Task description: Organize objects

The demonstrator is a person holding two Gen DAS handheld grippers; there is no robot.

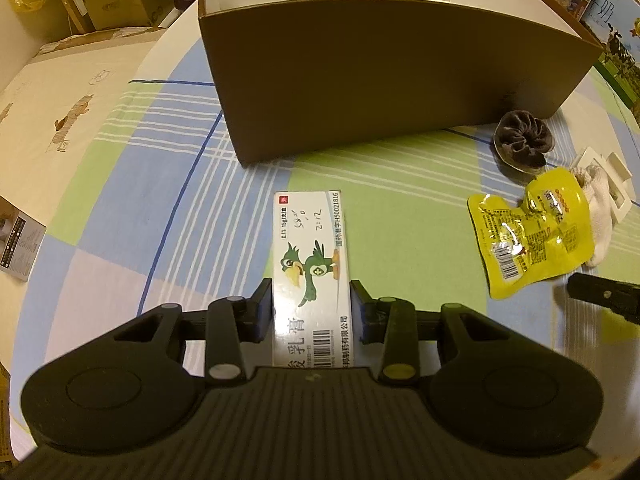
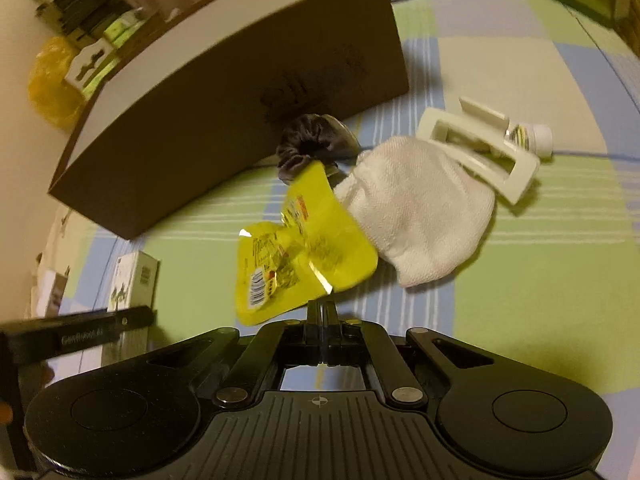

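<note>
A white medicine box (image 1: 310,264) printed with a green bird lies on the checked cloth, and my left gripper (image 1: 312,308) is shut on its two long sides. The same box (image 2: 134,280) appears at the left of the right wrist view, beside a left finger (image 2: 80,332). A yellow foil pouch (image 2: 304,248) leans over a white sock (image 2: 420,216). My right gripper (image 2: 322,308) is shut on the pouch's near corner. In the left wrist view the pouch (image 1: 528,236) has one right finger (image 1: 600,298) at its edge. An open brown box (image 1: 380,80) stands behind.
A dark scrunchie (image 1: 524,140) lies against the brown box. A white hair clip (image 2: 480,148) and a small tube (image 2: 532,136) rest beyond the sock. Printed cartons (image 1: 616,40) line the far right, cardboard boxes (image 1: 116,4) the far left. A leaflet (image 1: 16,248) sits at the left edge.
</note>
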